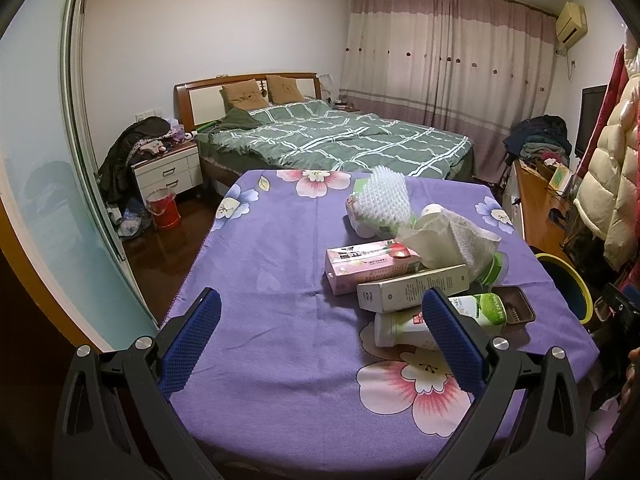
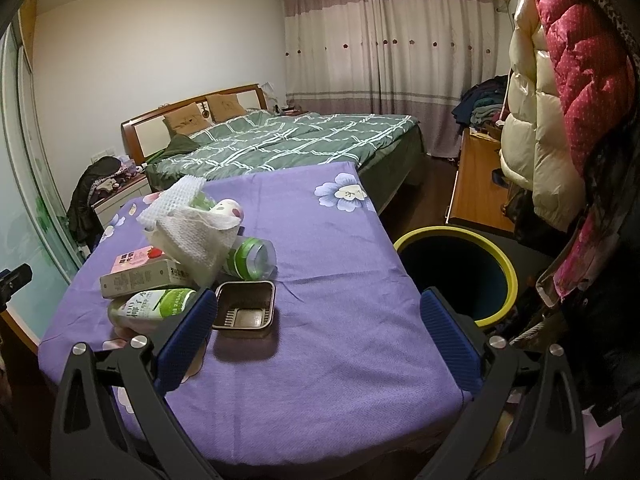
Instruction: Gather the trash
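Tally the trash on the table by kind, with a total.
Boxes: 2, pink box, grey box
Bottles: 3, green-label bottle, clear bottle, white bottle
Trays: 1, brown tray
Foam nets: 1, foam net
Paper towels: 1, paper towel
Wrapped packs: 1, pack, mostly hidden
Total: 9

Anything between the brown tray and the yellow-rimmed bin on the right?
Only bare purple tablecloth, then the table edge; the right wrist view shows it. The brown tray and bin stand apart.
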The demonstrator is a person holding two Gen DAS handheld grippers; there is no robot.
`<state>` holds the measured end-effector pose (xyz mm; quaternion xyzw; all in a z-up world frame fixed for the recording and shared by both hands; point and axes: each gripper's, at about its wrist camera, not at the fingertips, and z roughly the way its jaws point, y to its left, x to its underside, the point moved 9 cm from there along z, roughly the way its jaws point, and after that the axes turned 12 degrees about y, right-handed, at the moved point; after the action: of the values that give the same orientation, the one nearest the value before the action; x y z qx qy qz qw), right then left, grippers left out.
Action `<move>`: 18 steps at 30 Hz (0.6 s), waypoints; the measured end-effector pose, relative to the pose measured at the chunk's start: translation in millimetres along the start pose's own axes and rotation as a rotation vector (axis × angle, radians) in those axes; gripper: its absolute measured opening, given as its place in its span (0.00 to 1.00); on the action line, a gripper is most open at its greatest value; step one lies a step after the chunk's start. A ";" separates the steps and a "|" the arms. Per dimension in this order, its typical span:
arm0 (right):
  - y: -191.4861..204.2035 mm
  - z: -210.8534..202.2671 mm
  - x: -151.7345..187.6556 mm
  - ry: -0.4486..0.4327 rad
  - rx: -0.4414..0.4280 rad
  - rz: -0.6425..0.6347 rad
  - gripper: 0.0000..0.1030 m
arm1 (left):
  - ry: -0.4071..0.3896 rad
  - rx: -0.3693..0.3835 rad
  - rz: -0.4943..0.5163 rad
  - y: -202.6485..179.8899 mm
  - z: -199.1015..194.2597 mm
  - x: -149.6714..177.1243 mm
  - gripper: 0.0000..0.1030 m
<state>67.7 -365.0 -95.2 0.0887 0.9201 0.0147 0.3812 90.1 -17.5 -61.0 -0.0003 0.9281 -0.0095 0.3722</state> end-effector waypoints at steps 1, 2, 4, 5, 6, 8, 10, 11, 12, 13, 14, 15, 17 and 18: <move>0.1 0.1 -0.2 -0.001 0.000 -0.001 0.94 | 0.001 0.001 0.000 -0.1 0.5 -0.1 0.96; 0.2 0.0 -0.2 -0.001 -0.001 -0.002 0.94 | 0.000 0.000 0.000 -0.1 0.1 0.1 0.96; 0.0 0.7 0.4 0.000 0.000 -0.002 0.94 | 0.000 0.000 0.001 -0.5 0.4 0.2 0.96; -0.1 0.8 0.1 0.000 0.000 -0.002 0.94 | 0.001 0.000 0.001 -0.6 1.0 0.2 0.96; -0.2 0.7 0.2 0.000 -0.001 -0.002 0.94 | 0.001 0.000 0.000 -0.6 0.7 0.3 0.96; -0.3 0.7 0.0 0.000 -0.001 -0.001 0.94 | -0.001 0.000 0.000 -1.0 0.5 0.4 0.96; -0.2 0.9 0.0 0.000 -0.001 0.000 0.94 | 0.000 0.000 0.001 -0.6 0.3 0.2 0.96; 0.0 0.8 0.0 0.000 -0.001 -0.001 0.94 | -0.001 0.000 0.002 -0.9 0.6 0.1 0.96; 0.1 0.8 0.0 0.000 0.000 -0.001 0.94 | -0.001 0.000 0.001 -0.5 0.3 0.1 0.96; 0.2 1.0 0.4 0.001 -0.001 -0.001 0.94 | -0.001 0.000 0.001 -0.4 0.3 0.0 0.96; 0.2 0.9 0.0 0.001 -0.001 -0.001 0.94 | -0.001 0.000 0.002 -0.7 0.6 0.0 0.96; 0.2 0.9 0.0 0.000 0.000 -0.001 0.94 | -0.001 0.000 0.001 -0.6 0.6 0.0 0.96; 0.2 1.1 0.1 0.000 -0.001 -0.001 0.94 | 0.000 0.001 0.000 -0.7 0.8 0.2 0.96; 0.1 1.3 0.3 0.000 0.000 0.000 0.94 | 0.000 0.001 0.001 -0.9 0.9 0.2 0.96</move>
<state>68.4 -364.9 -96.3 0.0885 0.9202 0.0149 0.3811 90.5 -18.4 -61.8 0.0001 0.9281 -0.0098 0.3721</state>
